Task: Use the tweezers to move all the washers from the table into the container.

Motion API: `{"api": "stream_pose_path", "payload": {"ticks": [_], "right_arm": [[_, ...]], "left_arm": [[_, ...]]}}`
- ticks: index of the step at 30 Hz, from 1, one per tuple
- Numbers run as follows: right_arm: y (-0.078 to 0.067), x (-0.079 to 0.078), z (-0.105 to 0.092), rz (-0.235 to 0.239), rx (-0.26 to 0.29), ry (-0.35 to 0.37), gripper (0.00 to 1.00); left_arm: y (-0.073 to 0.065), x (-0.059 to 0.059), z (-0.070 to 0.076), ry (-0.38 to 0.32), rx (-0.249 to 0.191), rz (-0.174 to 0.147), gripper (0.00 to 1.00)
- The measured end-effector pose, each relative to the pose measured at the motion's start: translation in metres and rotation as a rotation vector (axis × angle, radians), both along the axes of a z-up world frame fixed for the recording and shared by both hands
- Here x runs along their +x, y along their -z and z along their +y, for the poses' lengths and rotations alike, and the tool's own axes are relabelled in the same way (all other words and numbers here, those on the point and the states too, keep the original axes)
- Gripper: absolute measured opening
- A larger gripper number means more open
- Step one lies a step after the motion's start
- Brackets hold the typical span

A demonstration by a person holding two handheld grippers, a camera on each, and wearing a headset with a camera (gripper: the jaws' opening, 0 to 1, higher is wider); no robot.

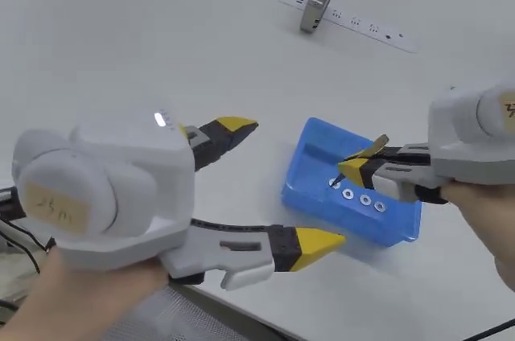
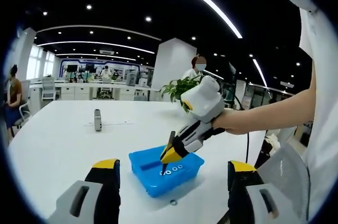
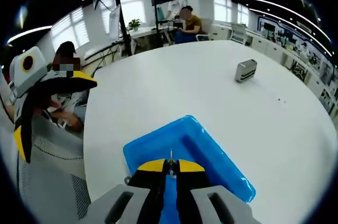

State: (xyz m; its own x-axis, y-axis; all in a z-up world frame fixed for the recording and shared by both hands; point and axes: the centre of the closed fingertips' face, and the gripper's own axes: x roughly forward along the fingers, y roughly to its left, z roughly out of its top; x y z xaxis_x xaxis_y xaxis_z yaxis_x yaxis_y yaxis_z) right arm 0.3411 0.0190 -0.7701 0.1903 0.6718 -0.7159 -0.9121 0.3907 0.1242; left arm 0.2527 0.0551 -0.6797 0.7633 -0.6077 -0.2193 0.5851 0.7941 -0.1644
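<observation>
White table (image 1: 161,35), left gripper (image 1: 278,184) near left, jaws wide and empty, right gripper (image 1: 352,169) at right clamped on tweezers (image 1: 375,146) over blue container (image 1: 318,144), four washers (image 1: 364,199) inside, what looks like one loose washer (image 2: 172,202) on table just near of it

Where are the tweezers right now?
In the head view, the tweezers are clamped in the right gripper at right, tips down inside the blue container beside a row of washers.

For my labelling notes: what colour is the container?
Blue. The container shows best in the head view.
</observation>
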Motion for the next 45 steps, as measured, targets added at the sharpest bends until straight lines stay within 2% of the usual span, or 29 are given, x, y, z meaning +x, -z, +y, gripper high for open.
{"api": "stream_pose_path", "payload": {"ticks": [1, 5, 9, 14, 18, 23, 29, 32, 34, 41, 45], "right_arm": [[0.002, -0.001, 0.001, 0.03, 0.021, 0.025, 0.03], [0.01, 0.003, -0.004, 0.052, 0.03, 0.063, 0.03], [0.007, 0.005, -0.005, 0.087, 0.084, 0.119, 0.03], [0.0, 0.008, -0.008, 0.076, 0.099, 0.143, 0.04], [-0.016, 0.007, -0.008, 0.066, 0.149, 0.158, 0.04], [-0.047, -0.01, 0.002, 0.06, 0.262, 0.139, 0.03], [-0.06, -0.037, 0.011, 0.092, 0.311, 0.091, 0.03], [-0.055, -0.053, 0.017, 0.116, 0.301, 0.038, 0.03], [-0.043, -0.064, 0.018, 0.125, 0.256, -0.011, 0.03], [-0.009, -0.073, 0.019, 0.137, 0.168, -0.048, 0.03], [0.006, -0.074, 0.017, 0.132, 0.121, -0.063, 0.03]], "left_arm": [[0.0, 0.0, 0.0, -0.001, 0.002, 0.001, 0.85], [0.0, 0.001, 0.002, -0.009, -0.008, 0.001, 0.85], [0.0, 0.001, 0.002, -0.006, -0.013, 0.004, 0.85], [0.001, 0.002, 0.002, -0.003, -0.004, 0.006, 0.85], [0.002, 0.002, 0.003, -0.007, -0.005, 0.008, 0.84], [0.001, 0.002, 0.003, -0.007, -0.006, 0.009, 0.84], [0.002, 0.001, 0.001, -0.001, 0.003, 0.009, 0.84], [0.003, 0.001, 0.001, 0.001, 0.007, 0.01, 0.84], [0.002, 0.0, 0.0, 0.004, 0.007, 0.01, 0.84], [0.003, 0.0, 0.0, 0.006, 0.011, 0.01, 0.83], [0.003, 0.001, 0.001, 0.002, 0.01, 0.009, 0.83]]}}
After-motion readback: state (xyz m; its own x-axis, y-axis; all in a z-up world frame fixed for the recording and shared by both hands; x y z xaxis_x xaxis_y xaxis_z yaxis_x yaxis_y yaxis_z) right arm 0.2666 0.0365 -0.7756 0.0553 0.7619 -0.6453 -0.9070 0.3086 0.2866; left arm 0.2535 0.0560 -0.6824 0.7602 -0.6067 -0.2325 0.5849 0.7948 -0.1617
